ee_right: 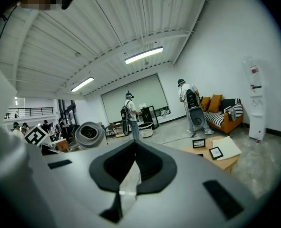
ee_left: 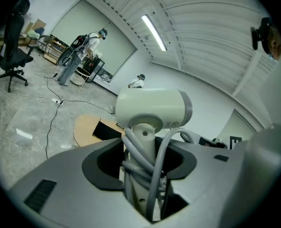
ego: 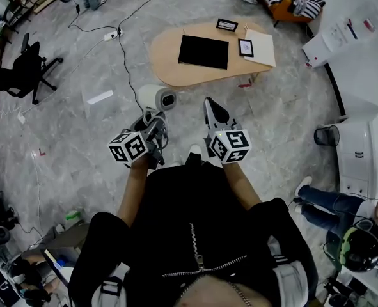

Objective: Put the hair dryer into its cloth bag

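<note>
Nearest, both hands are hidden under the marker cubes; only the forearms show, reaching out from a black jacket (ego: 195, 235). They hold the two grippers side by side at the waist, pointing ahead and a little down.

The left gripper (ego: 154, 125) (ee_left: 142, 161) is clamped on the handle of the dryer (ego: 158, 98) (ee_left: 152, 108), whose head stands above the jaws. A grey cord (ee_left: 159, 160) is wound round the handle. The handle's lower end is cut off by the frame.

The right gripper (ego: 210, 104) (ee_right: 134, 148) has its jaws together with nothing between them. Its view shows only the dryer's round mouth (ee_right: 89, 134).

Farther off on the floor stands a low table (ego: 166, 62). It carries a flat black rectangle (ego: 203, 51) (ee_left: 107, 129); whether this is the bag is hard to make out. A sofa (ego: 291, 5) is cut off at the top edge.
</note>
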The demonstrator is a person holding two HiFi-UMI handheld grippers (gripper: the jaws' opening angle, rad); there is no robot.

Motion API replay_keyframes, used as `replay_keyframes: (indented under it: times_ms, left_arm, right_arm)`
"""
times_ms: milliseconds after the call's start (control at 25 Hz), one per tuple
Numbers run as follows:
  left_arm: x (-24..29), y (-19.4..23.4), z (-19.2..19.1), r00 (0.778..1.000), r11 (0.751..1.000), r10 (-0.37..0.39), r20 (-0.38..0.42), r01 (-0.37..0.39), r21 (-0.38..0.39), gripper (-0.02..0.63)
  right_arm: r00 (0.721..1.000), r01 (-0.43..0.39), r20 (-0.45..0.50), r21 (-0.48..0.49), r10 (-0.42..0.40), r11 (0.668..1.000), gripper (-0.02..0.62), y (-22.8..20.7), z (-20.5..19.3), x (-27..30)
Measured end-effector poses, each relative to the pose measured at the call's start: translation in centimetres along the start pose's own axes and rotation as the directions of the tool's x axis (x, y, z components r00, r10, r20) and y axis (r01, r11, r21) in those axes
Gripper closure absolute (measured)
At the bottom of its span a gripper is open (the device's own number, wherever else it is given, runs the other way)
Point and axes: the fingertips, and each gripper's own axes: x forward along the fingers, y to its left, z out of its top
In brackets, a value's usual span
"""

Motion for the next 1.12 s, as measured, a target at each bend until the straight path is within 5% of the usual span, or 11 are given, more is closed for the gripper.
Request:
replay_keyframes:
  times_ms: [440,1120]
  left_arm:
    - [2.2,-0.4,0.2,0.998,0.998,0.053,0.036,-0.052,-0.027,0.397]
    - [4.2,0.2,1.4,0.997,0.996,0.077,0.028,-0.076,-0.036,0.396]
  right_arm:
    - [0.998,0.028,-0.064,0.017,-0.027,0.999,0.584,-5.7,-0.2,1.2]
    - [0.991,-0.042,-0.126,-0.036,0.038,0.998,0.584,-5.2,-0.4,4.4]
